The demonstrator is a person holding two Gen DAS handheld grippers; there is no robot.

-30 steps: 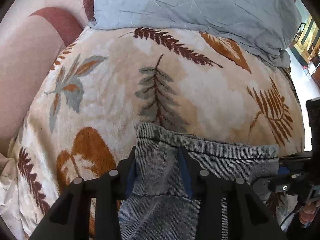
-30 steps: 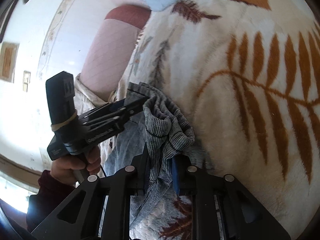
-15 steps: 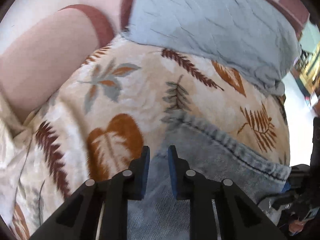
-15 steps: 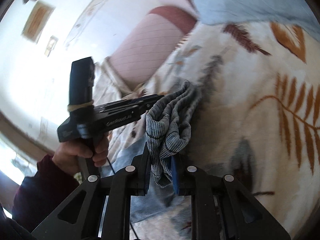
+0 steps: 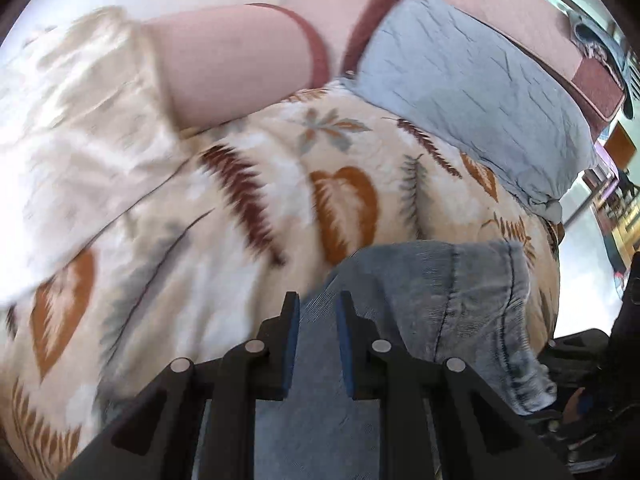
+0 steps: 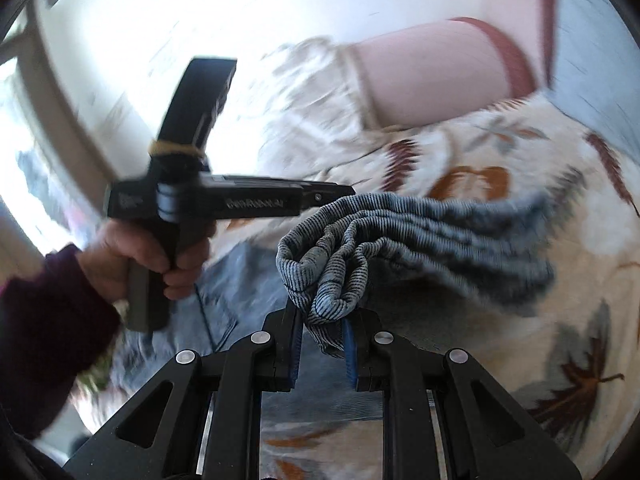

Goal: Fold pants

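The pants (image 5: 432, 300) are grey-blue denim, lying partly lifted over a leaf-print blanket (image 5: 248, 216) that covers a sofa. The left hand-held gripper (image 5: 317, 308) has its blue-padded fingers drawn close on a fold of the denim, the cloth running between them and down under the tool. In the right wrist view the right hand-held gripper (image 6: 322, 326) pinches a bunched, ribbed edge of the pants (image 6: 400, 232), which rises in thick rolls above its fingertips and stretches off to the right across the blanket (image 6: 520, 184). In that same view the left hand-held gripper (image 6: 344, 191) appears from the side, gripped by the person's left hand (image 6: 152, 256) in a dark sleeve, its tip touching the top of the bunched edge. From the left wrist camera, the denim's seamed edge curves down toward the lower right, where part of the other tool shows dark at the frame's border. A pale blue pillow (image 5: 472, 92) rests at the back of the blanket against the pink sofa arm (image 5: 240, 60). Both views are blurred.
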